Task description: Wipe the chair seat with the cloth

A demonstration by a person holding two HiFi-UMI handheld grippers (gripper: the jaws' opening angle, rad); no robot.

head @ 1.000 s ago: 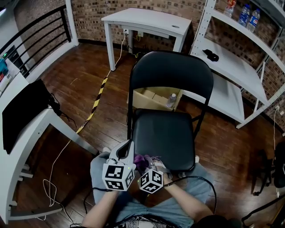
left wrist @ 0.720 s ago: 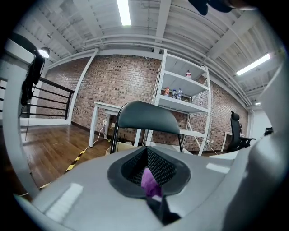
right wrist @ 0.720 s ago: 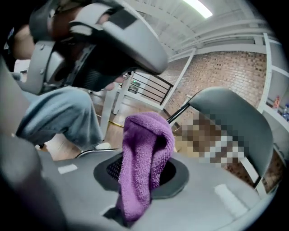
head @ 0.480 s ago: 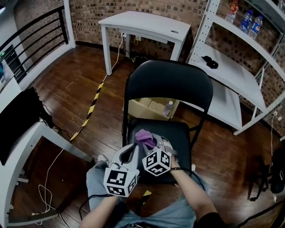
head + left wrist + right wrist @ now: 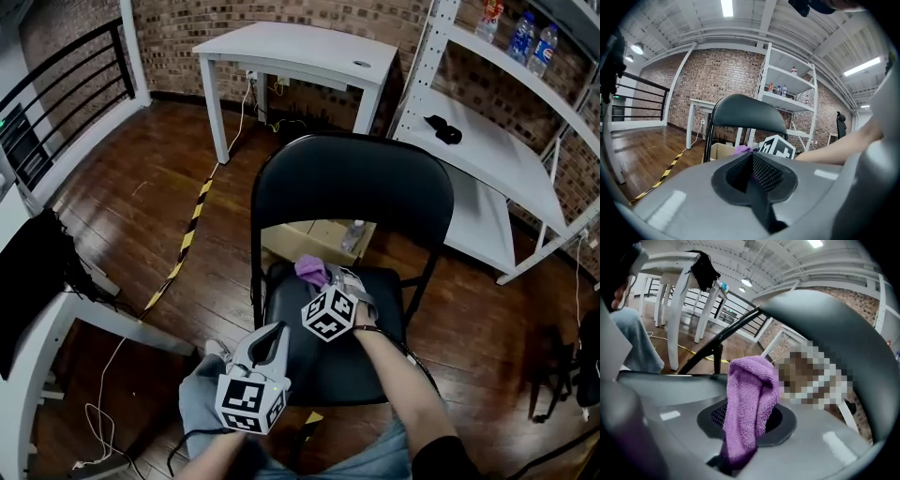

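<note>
Head view. The right tool (image 5: 328, 281) is over the rear half of the black padded chair seat (image 5: 323, 361), with its marker cube (image 5: 330, 314) turned toward the person. A purple terry cloth (image 5: 312, 271) is bunched at this tool's tip, just ahead of it and close under the black curved chair backrest (image 5: 352, 187). I cannot tell from here whether the cloth touches the seat. The left tool (image 5: 274, 330) is at the seat's front left corner, behind and to the left of the right tool, with its tip toward the seat.

Left gripper view. The left tool (image 5: 752, 159) has its jaws pressed together with nothing between them. Beyond its tip are the backrest, a scrap of the purple cloth (image 5: 740, 150) and the right tool's cube.

Right gripper view. The right tool (image 5: 746, 425) has its jaws clamped on the cloth (image 5: 750, 394). The cloth stands up from between the jaws and is folded over at the top. The backrest (image 5: 825, 329) arches above and to the right of this tool.
</note>
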